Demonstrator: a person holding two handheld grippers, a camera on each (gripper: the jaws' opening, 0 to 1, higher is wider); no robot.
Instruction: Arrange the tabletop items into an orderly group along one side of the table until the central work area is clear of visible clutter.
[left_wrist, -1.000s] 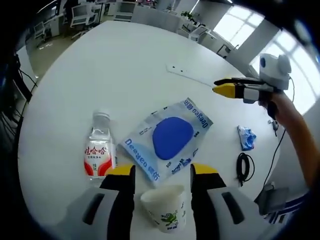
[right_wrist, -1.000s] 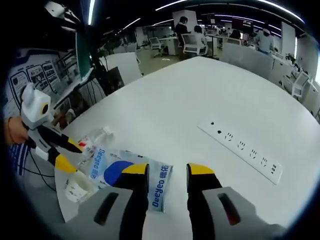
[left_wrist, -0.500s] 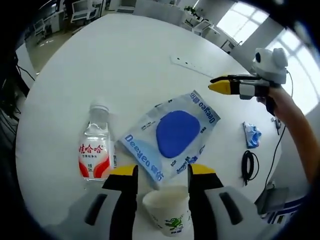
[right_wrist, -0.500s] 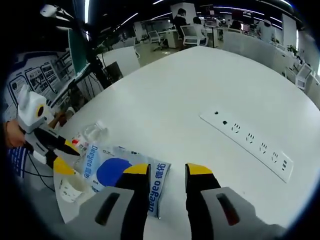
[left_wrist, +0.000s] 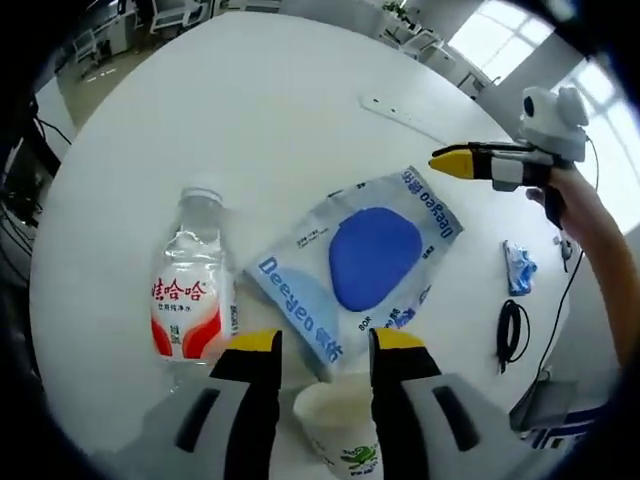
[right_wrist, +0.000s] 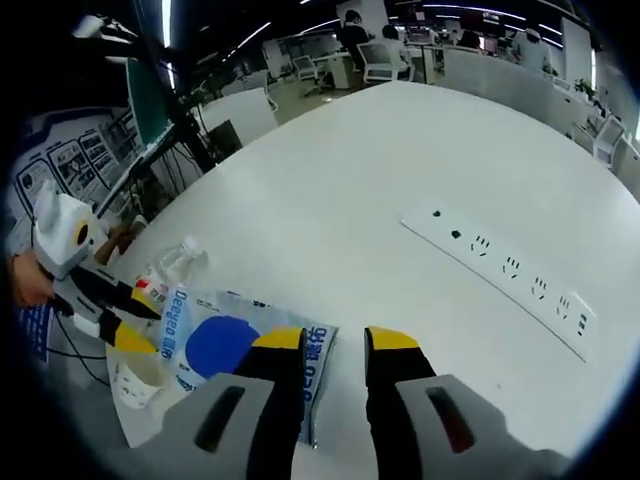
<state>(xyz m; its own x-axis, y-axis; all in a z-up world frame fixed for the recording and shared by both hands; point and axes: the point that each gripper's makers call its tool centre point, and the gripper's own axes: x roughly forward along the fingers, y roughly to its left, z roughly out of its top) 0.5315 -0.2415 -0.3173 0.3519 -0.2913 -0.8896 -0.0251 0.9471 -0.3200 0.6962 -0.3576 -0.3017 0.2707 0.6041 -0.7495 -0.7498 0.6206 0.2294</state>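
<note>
Bench: white, round-edged; carries all items below.
Left gripper: jaws parted, nothing held; paper cup stands between them, contact not discernible.
Right gripper: jaws parted a little, empty; tips over the near edge of the glove packet.
Water bottle: clear, red-and-white label, lying on its side just left of the packet.
Glove packet: flat, blue oval showing, printed "Deeyeo", beside the cup.
Power strip: white, set in the bench, well apart from the packet.
Blue wrapper: near bench edge.
Black cable: coiled, beside the wrapper.
</note>
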